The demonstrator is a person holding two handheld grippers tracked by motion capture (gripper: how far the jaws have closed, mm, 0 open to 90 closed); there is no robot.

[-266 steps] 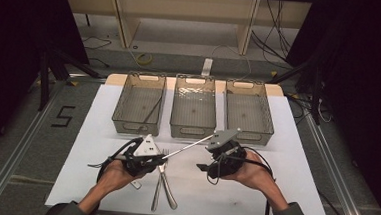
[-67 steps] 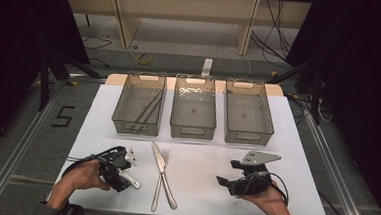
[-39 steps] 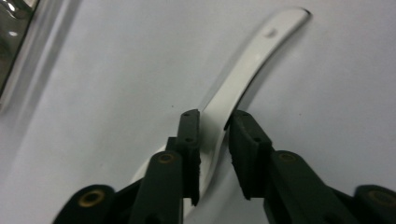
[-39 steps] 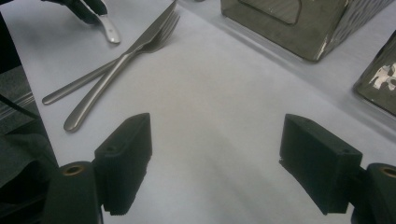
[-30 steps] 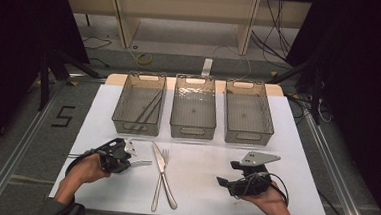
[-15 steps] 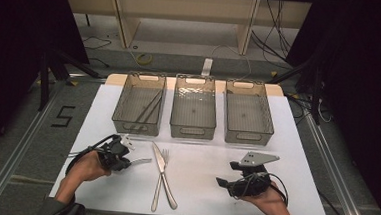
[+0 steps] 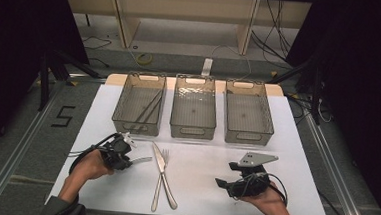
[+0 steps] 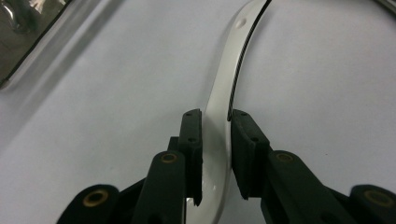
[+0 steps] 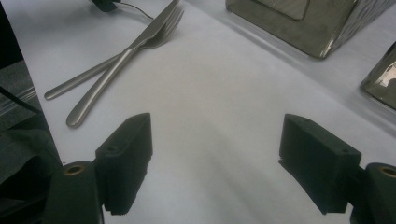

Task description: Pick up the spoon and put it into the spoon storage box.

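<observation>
Three clear bins (image 7: 194, 107) in row, upper centre of frame; left bin (image 7: 139, 104) holds thin utensils. Knife (image 7: 161, 166) and fork (image 7: 159, 185) crossed, lower centre, on white bench (image 7: 295, 159).

Black hand-held grippers, cabled

The left gripper (image 7: 125, 152) and right gripper (image 7: 226, 182) were matte black with blocky jaws, brass-coloured pivot pins and small screws; black cables looped behind, a grey three-cornered plate topped the right, and a dark sleeve (image 7: 64, 210) covered the left forearm.

Left hand-held gripper (image 7: 125, 153) low, jaws just easing apart, right hand-held gripper (image 7: 226, 184) resting, jaws wide
</observation>
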